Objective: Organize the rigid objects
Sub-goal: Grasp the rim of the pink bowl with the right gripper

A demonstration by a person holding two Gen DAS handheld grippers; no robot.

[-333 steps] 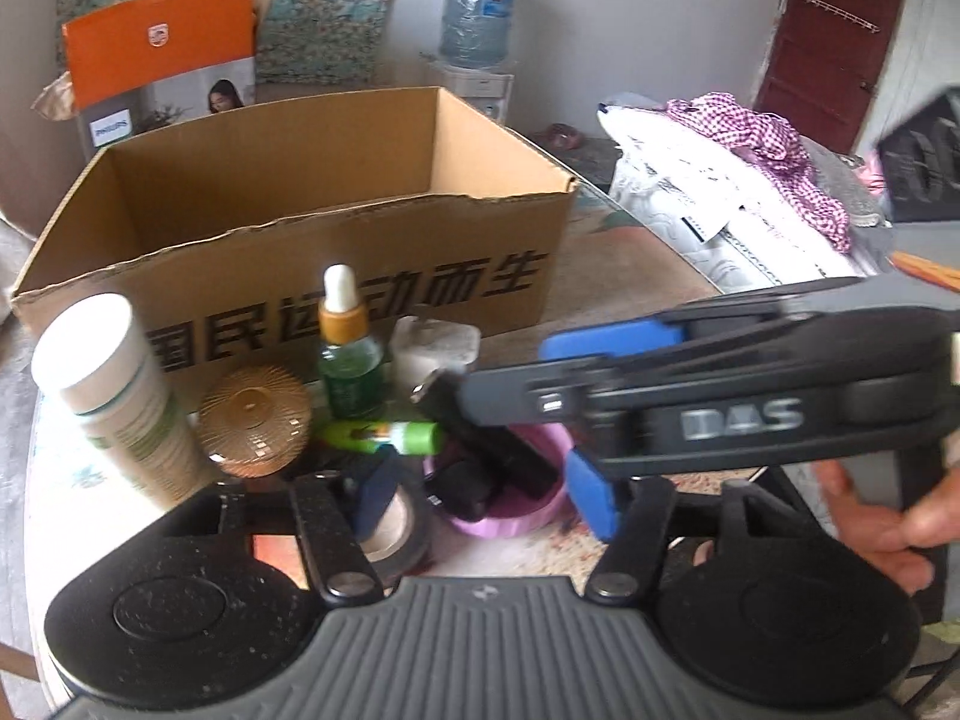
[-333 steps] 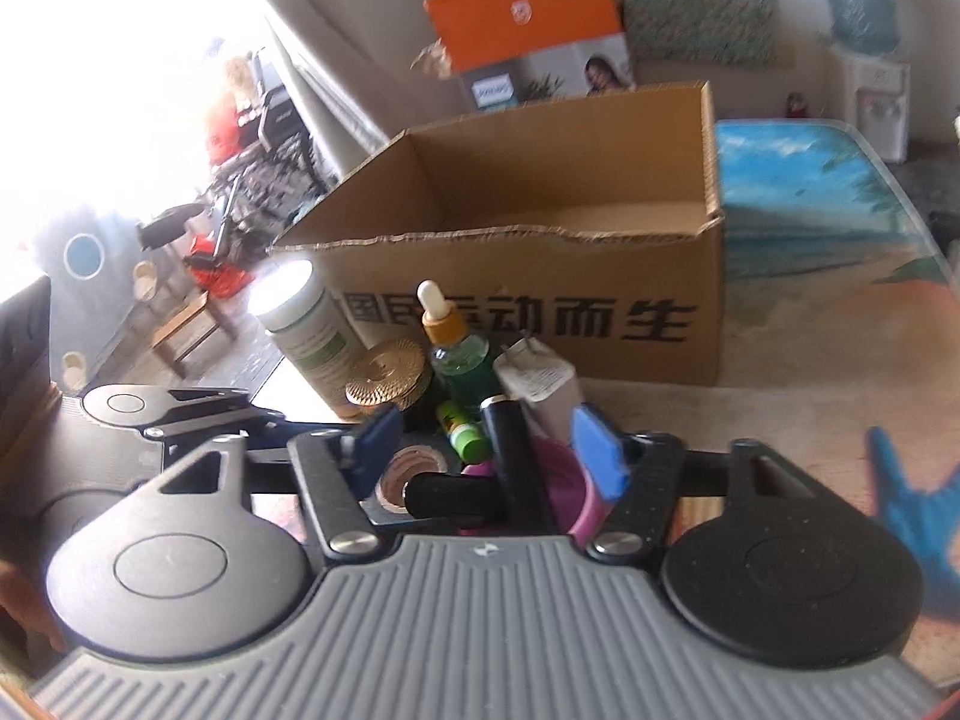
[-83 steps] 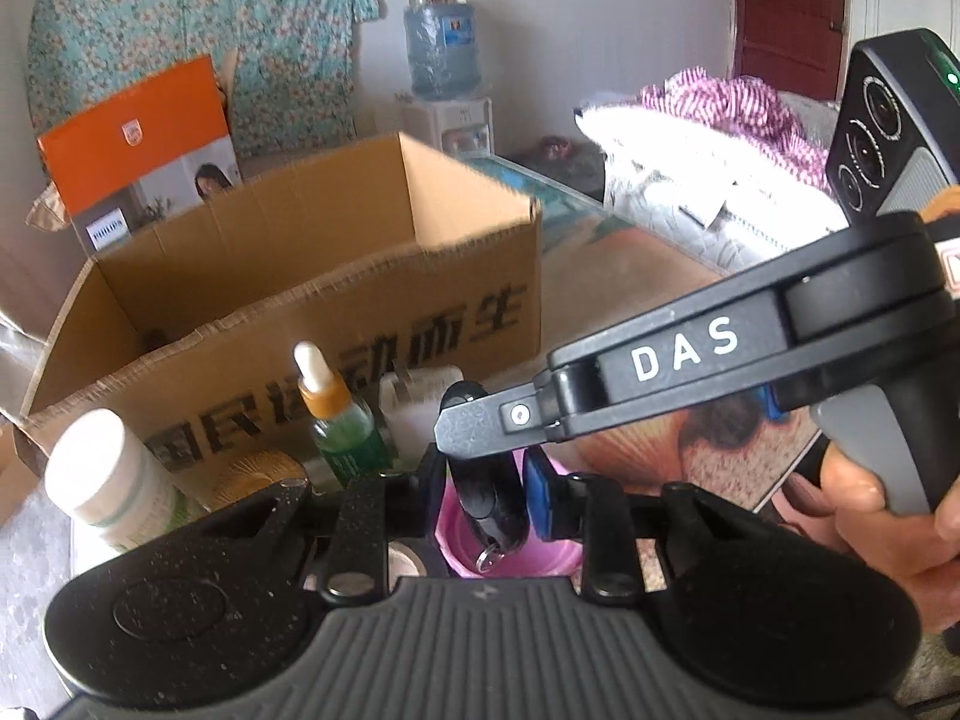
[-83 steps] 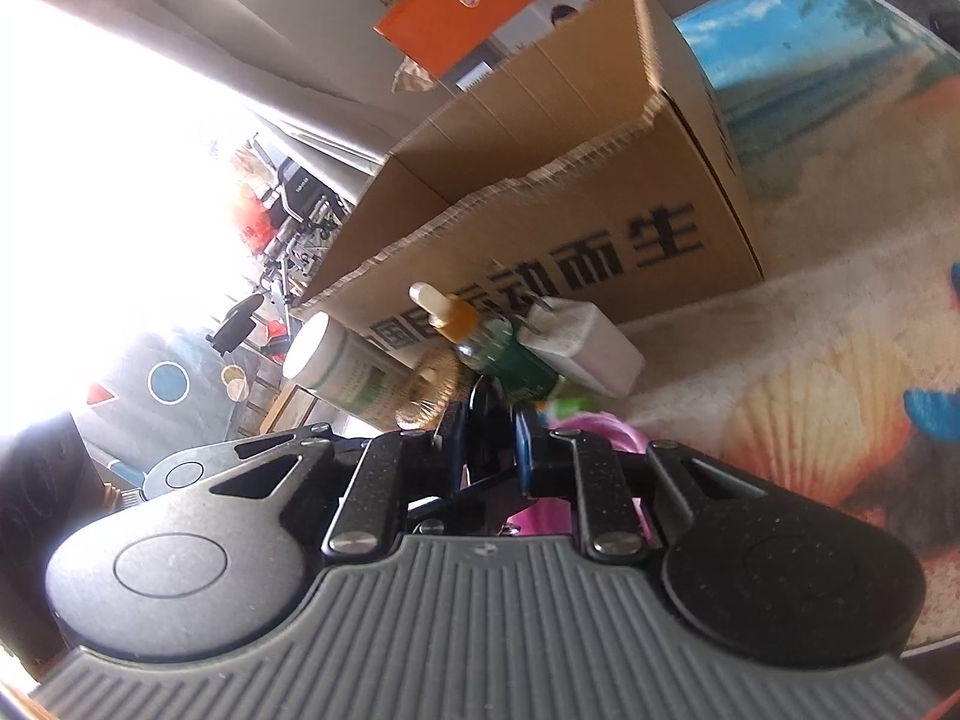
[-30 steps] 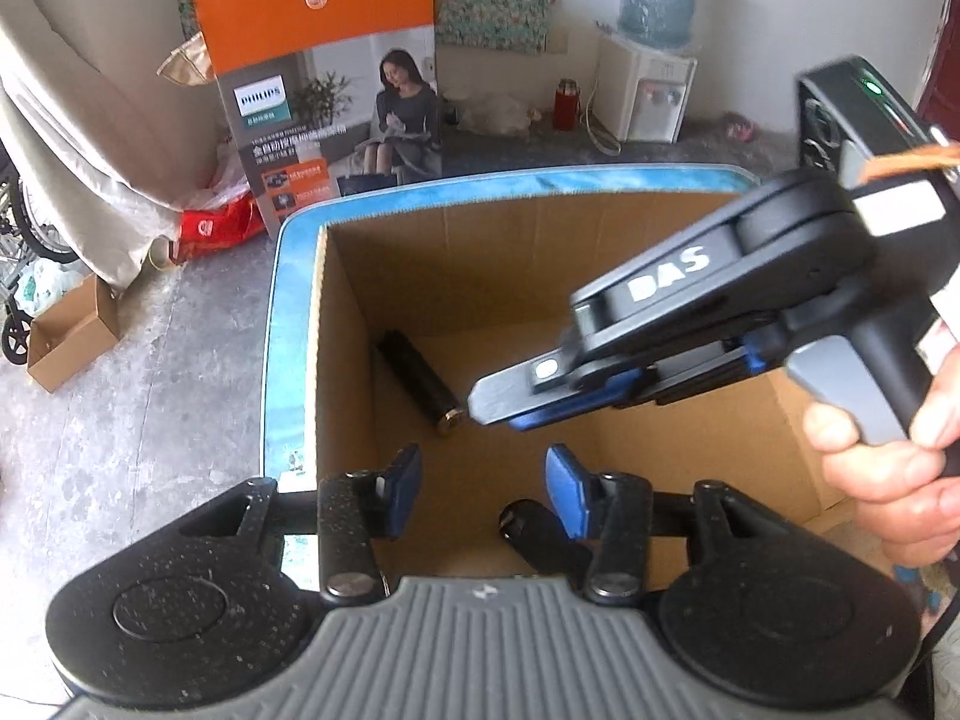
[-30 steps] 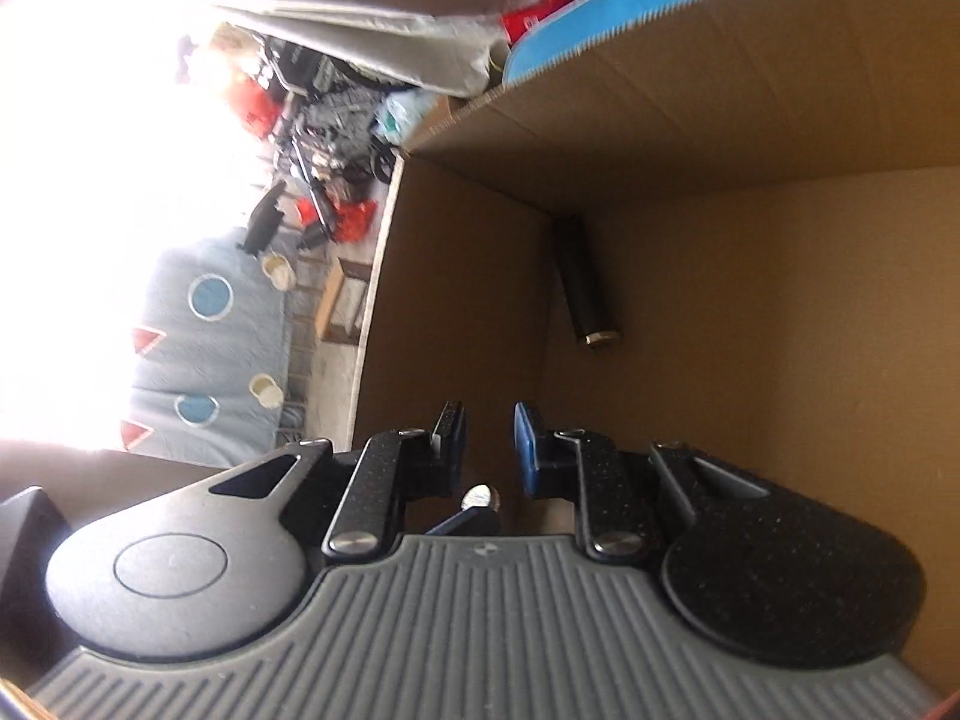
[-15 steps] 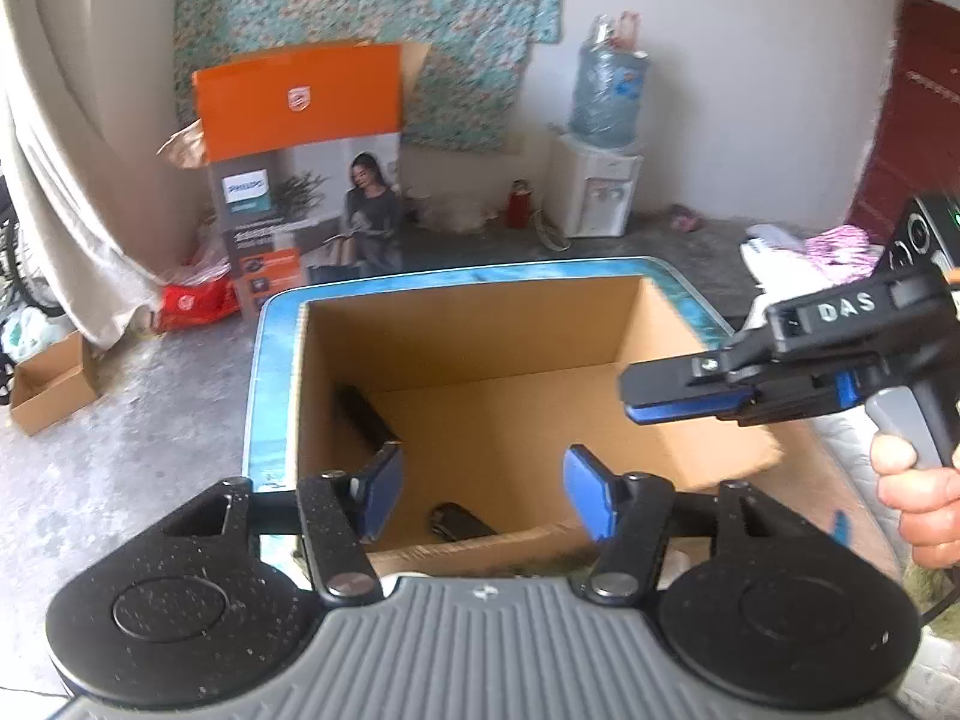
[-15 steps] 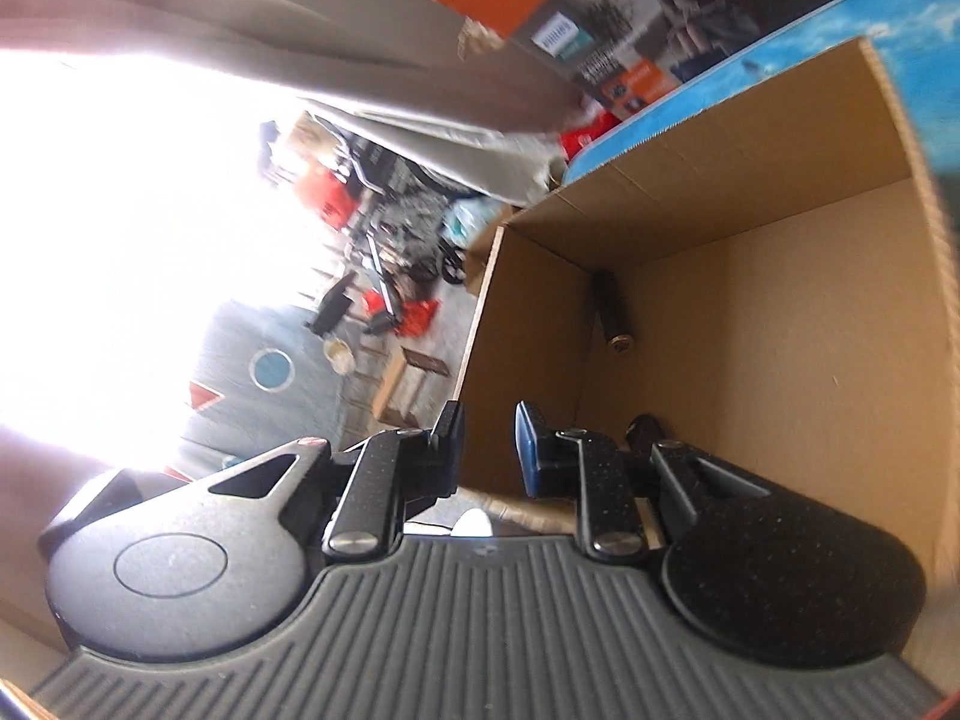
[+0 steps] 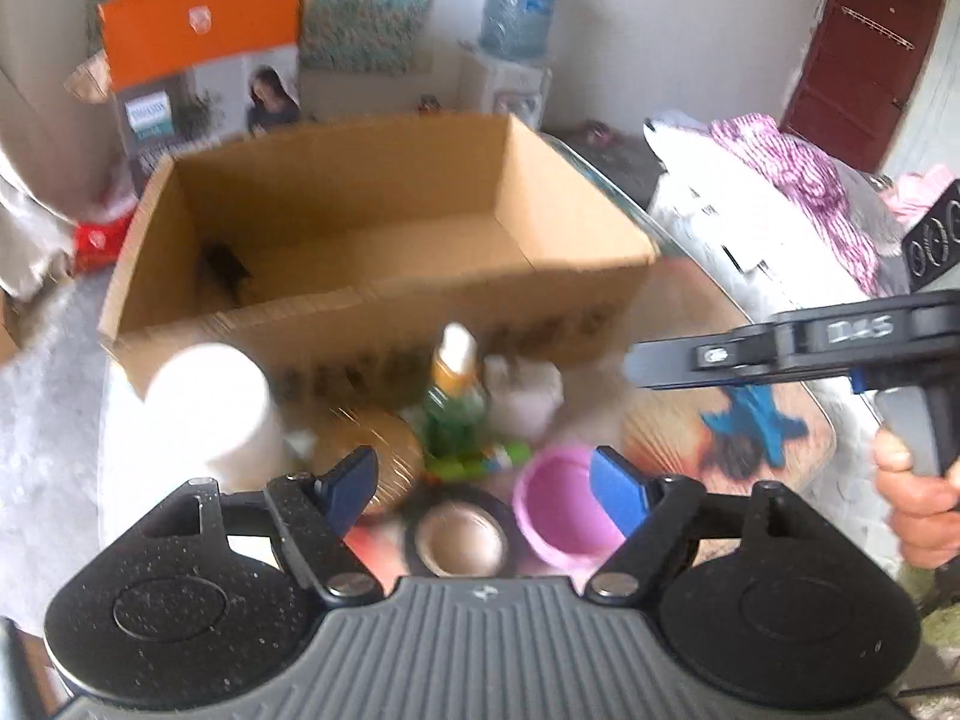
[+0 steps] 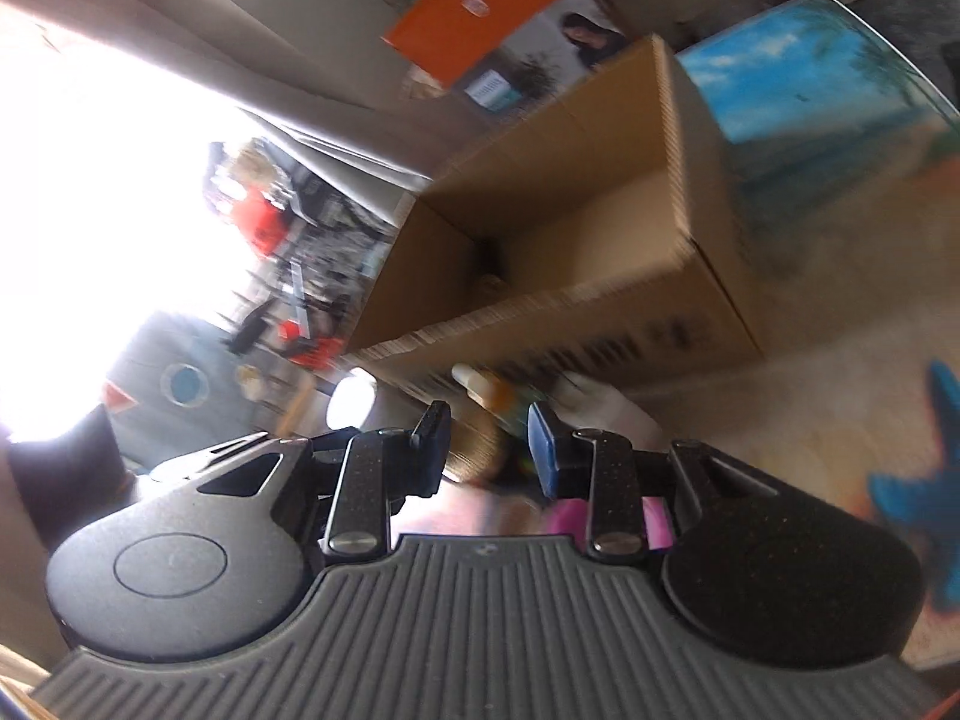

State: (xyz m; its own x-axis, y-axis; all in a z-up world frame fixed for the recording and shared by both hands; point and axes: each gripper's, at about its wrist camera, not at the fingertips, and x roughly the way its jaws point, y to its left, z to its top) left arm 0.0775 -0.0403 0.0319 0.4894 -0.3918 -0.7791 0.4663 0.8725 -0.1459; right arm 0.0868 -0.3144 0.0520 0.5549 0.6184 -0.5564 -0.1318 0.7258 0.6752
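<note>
While my left gripper (image 9: 483, 477) is hanging with jaws spread wide and empty, the compact (image 9: 459, 543) is lying directly beneath. My right gripper (image 10: 489, 441), jaws slightly parted and empty, is hovering farther off.

Lighting: daylight, bright, entering from the far left. Right wrist view: left third blown out to white glare. Left wrist view: evenly lit, soft shadows.
Blur: motion smear across both views; cardboard box (image 9: 372, 252) lettering unreadable, small bottles on the bench (image 9: 774, 360) streaked, perhaps also out of focus.
Sharpness: fingers (image 9: 351, 483) near the lens crisp.
Distortion: fisheye bending at edges, dark corners.
</note>
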